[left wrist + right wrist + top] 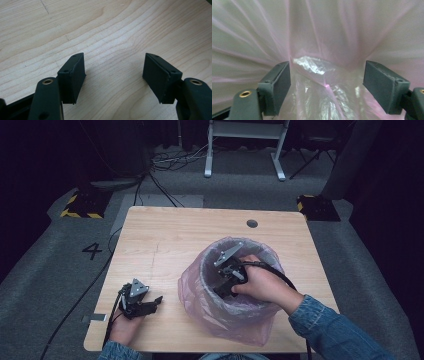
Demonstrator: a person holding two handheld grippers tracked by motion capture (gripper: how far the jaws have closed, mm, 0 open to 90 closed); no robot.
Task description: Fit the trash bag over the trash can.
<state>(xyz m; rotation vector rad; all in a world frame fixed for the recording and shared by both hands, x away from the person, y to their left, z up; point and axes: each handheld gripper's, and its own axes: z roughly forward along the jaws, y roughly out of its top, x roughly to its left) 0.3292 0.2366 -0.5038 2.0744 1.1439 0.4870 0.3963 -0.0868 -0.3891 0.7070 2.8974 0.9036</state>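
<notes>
Wooden desk (165,240): right gripper (226,287) released, deep in pink bin liner (220,317) to seat it; left gripper (150,304) released, idle at 8 o'clock.

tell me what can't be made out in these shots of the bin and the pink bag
- Bin floor: high view, hidden by the right gripper and hand.
- Right gripper's jaw tips: high view, sunk below the rim.
- Pink bag: right gripper view, blurred folds; whether the pads touch it is unclear.
- Bin's outer wall: high view, draped by the bag.
</notes>
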